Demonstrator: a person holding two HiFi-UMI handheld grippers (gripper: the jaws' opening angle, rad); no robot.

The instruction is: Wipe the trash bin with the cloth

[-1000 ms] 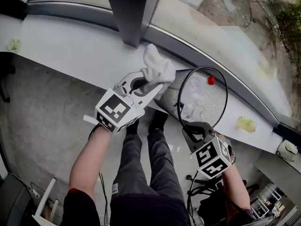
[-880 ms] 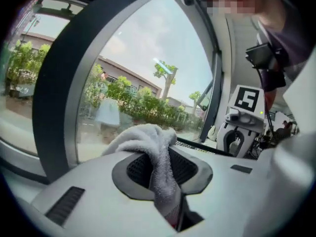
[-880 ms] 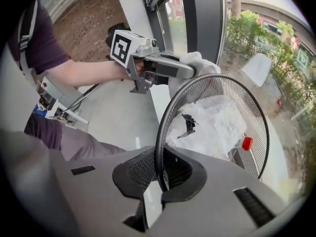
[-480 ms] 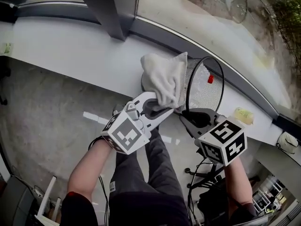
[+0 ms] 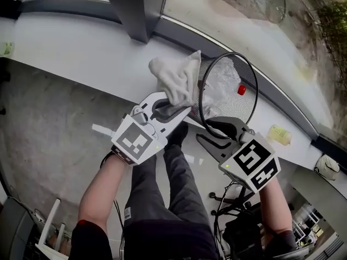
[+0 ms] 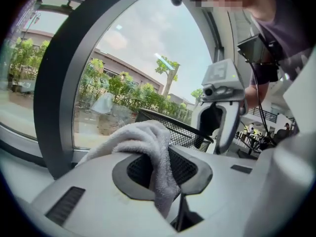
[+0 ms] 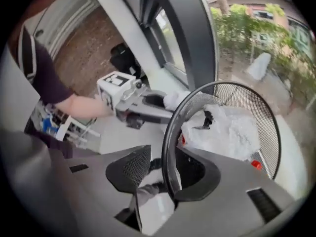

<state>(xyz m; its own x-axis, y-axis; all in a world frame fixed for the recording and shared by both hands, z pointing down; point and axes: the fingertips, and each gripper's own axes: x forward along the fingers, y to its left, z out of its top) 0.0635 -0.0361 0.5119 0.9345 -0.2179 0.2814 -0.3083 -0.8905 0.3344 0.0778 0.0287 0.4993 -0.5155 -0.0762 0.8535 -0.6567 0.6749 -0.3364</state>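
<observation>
The black mesh trash bin [image 5: 225, 83] lies tilted on the white ledge, its round rim [image 5: 201, 99] facing me. Inside it are a crumpled white bag [image 7: 224, 127] and a small red thing [image 5: 242, 90]. My left gripper [image 5: 176, 104] is shut on the white cloth [image 5: 176, 80], which bunches up against the bin's outer left side. The cloth [image 6: 148, 142] hangs down between the jaws. My right gripper [image 5: 205, 130] straddles the near rim [image 7: 168, 167]. Its jaws are opening, and the left pad [image 7: 133, 164] stands clear of the rim.
The white ledge [image 5: 81, 53] runs under a window with a dark pillar [image 5: 135, 10]. A yellowish thing [image 5: 279, 134] lies on the ledge to the bin's right. The person's legs [image 5: 173, 188] and a grey floor [image 5: 49, 145] are below.
The right gripper rose to the bin's near rim and its jaws have spread apart there. The left gripper carried the cloth down the bin's side, then slightly back to the left.
</observation>
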